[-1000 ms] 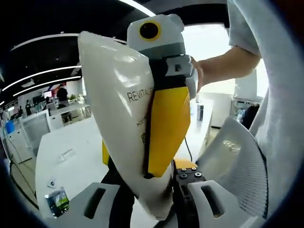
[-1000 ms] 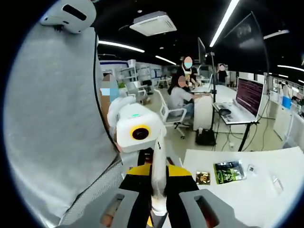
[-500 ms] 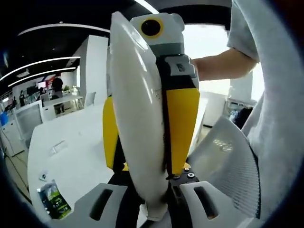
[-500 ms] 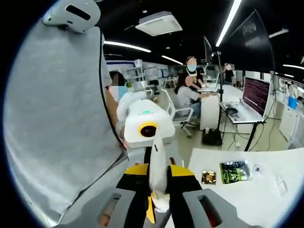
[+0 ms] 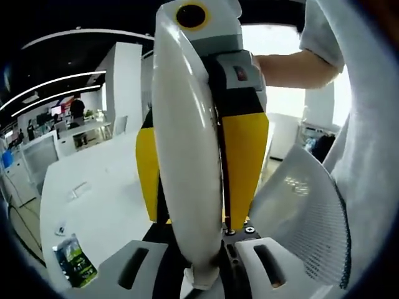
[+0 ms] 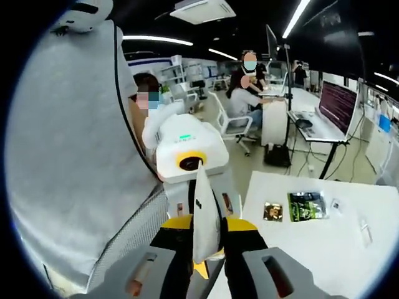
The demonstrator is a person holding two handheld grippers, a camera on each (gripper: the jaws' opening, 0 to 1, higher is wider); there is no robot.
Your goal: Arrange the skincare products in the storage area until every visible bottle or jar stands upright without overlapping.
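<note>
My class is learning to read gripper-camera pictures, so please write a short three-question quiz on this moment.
1. True or false: the white pouch lies flat on the white table.
2. In the right gripper view, what lies next to the green packet on the table?
A. a small brown packet
B. a glass jar
C. a mug
3. Fill in: the left tongs and the right tongs are both shut on the ____.

Key: 1 false, since it is held up between the two tongs; 2 A; 3 white pouch.
</note>
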